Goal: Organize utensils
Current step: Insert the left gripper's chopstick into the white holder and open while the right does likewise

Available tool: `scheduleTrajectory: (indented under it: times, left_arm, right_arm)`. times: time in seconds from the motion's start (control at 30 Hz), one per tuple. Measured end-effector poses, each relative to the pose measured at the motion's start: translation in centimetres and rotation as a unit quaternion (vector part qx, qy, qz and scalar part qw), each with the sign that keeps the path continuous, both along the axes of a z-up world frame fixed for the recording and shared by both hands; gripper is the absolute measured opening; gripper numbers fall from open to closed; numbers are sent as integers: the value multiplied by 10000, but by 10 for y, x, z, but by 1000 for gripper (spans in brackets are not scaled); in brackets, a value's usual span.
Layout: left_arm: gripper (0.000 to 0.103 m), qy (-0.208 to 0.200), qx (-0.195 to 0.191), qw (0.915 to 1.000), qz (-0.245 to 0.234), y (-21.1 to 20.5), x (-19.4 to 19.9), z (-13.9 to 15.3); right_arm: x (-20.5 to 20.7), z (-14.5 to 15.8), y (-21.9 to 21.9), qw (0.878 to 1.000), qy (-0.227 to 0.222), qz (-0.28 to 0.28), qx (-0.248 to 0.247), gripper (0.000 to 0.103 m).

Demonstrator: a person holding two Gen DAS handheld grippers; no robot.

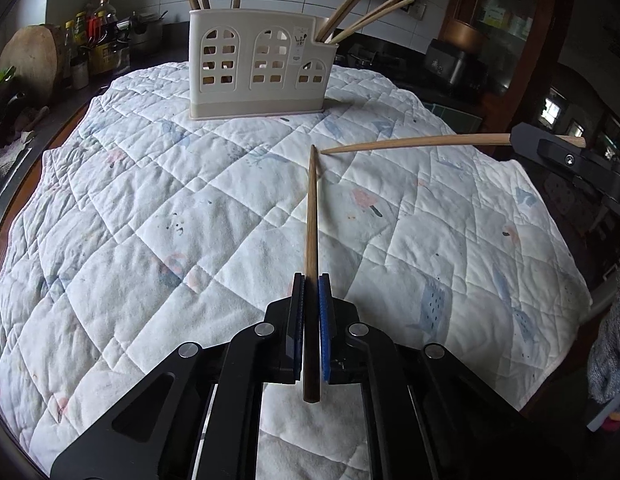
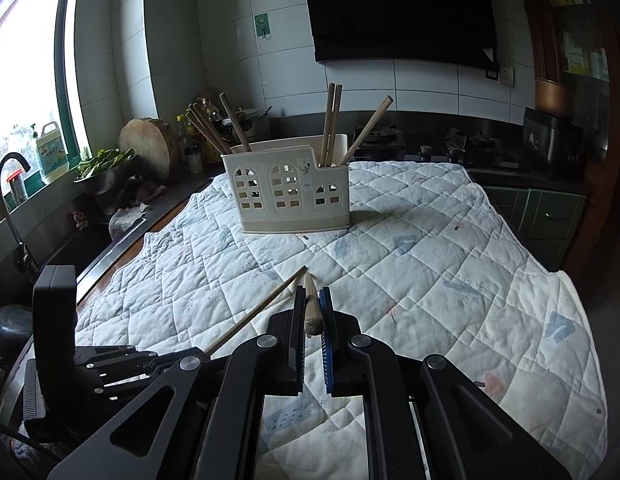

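Quilted cloth [image 1: 149,200] covers table; cream utensil holder [image 1: 257,68] stands on it.

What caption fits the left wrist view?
Left gripper shut on a chopstick, facing the cream utensil holder.

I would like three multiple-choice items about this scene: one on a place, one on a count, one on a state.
1. The cream holder stands:
A. on the quilted cloth
B. in the sink
C. on the stove

2. Arched window patterns on its front:
A. two
B. three
C. five

3. The left hand-held gripper is:
A. wide open
B. shut on nothing
C. shut on a chopstick

Answers: 1 A, its base rests on the cloth; 2 B, three arches show; 3 C, both pads press the stick.
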State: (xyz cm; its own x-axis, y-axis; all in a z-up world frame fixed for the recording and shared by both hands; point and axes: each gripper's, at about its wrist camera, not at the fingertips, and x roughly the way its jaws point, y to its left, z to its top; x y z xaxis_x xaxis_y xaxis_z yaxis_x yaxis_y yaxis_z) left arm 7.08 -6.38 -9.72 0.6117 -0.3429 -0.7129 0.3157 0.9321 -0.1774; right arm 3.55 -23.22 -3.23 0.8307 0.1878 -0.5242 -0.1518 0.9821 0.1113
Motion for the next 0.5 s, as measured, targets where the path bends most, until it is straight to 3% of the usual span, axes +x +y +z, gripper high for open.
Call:
scheduleTrajectory:
  times: [0.5]
  left_arm:
    - [5,-953,-231,9952,44,30,41,101]
  right_arm:
    - [48,64,6,9983,-228,450,-281,7]
